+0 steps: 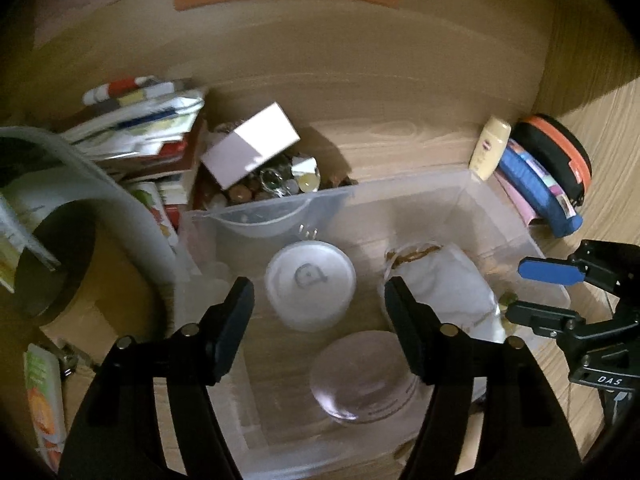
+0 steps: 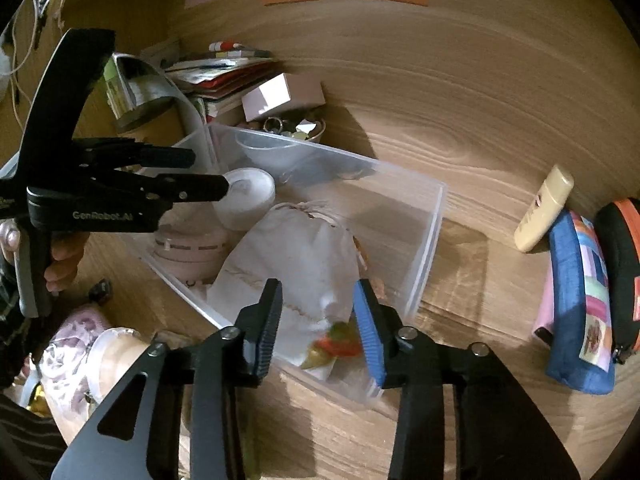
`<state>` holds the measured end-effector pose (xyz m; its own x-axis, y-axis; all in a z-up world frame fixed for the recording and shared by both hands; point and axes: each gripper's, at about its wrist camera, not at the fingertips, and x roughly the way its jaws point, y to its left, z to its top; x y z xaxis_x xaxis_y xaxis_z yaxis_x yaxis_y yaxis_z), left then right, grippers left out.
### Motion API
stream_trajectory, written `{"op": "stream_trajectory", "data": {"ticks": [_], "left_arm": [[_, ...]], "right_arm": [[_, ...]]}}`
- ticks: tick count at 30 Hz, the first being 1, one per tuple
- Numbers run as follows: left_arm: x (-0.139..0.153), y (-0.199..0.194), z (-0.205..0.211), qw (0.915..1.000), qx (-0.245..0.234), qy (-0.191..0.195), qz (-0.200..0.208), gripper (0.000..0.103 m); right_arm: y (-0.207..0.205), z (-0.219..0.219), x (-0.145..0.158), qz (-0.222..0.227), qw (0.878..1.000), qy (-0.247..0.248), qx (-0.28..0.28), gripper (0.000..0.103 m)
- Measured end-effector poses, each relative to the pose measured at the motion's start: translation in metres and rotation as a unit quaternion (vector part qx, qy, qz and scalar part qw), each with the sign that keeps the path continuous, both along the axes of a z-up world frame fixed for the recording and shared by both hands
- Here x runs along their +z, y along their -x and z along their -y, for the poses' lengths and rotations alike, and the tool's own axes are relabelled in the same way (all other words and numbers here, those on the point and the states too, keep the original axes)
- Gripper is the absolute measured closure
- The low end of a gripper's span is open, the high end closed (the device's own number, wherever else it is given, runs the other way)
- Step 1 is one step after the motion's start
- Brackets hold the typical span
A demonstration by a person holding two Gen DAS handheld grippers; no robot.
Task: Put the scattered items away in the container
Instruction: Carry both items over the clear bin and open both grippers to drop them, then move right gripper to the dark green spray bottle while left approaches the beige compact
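Observation:
A clear plastic container [image 1: 516, 216] stands on the wooden desk. Inside lie a white round jar [image 1: 310, 284], a clear domed lid [image 1: 356, 376] and a white drawstring bag [image 1: 444, 292]. My left gripper [image 1: 320, 320] hovers open over the jar, touching nothing. In the right wrist view my right gripper [image 2: 318, 320] stands open above the container's near corner [image 2: 424, 280]. The bag [image 2: 304, 264] and a small green and orange item [image 2: 336, 344] lie below it, untouched by its pads. My left gripper [image 2: 211, 172] shows at the left, beside the jar [image 2: 248, 196].
A cream bottle [image 2: 544, 208], a blue pouch [image 2: 580, 300] and a black and orange case [image 2: 624, 272] lie right of the container. Behind it are a bowl of trinkets [image 1: 276, 184], a pale box [image 1: 252, 144] and stacked papers [image 1: 148, 132]. A lamp base [image 1: 52, 256] stands left.

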<state>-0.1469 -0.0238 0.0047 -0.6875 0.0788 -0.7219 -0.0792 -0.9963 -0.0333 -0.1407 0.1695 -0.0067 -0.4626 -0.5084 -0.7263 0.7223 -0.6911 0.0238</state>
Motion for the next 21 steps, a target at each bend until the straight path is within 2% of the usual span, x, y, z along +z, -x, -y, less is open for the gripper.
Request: {"op": "stream_trajectory", "data": {"ticks": [10, 21], "left_arm": [[0.007, -0.029, 0.004, 0.9991, 0.013, 0.005, -0.039, 0.032], [0.012, -0.067, 0.001, 0.9980, 0.013, 0.016, -0.060, 0.028]], "right_arm": [[-0.010, -0.013, 0.006, 0.007, 1.000, 0.024, -0.011, 0.060], [-0.028, -0.025, 0.012, 0.008, 0.999, 0.039, -0.013, 0.055]]}}
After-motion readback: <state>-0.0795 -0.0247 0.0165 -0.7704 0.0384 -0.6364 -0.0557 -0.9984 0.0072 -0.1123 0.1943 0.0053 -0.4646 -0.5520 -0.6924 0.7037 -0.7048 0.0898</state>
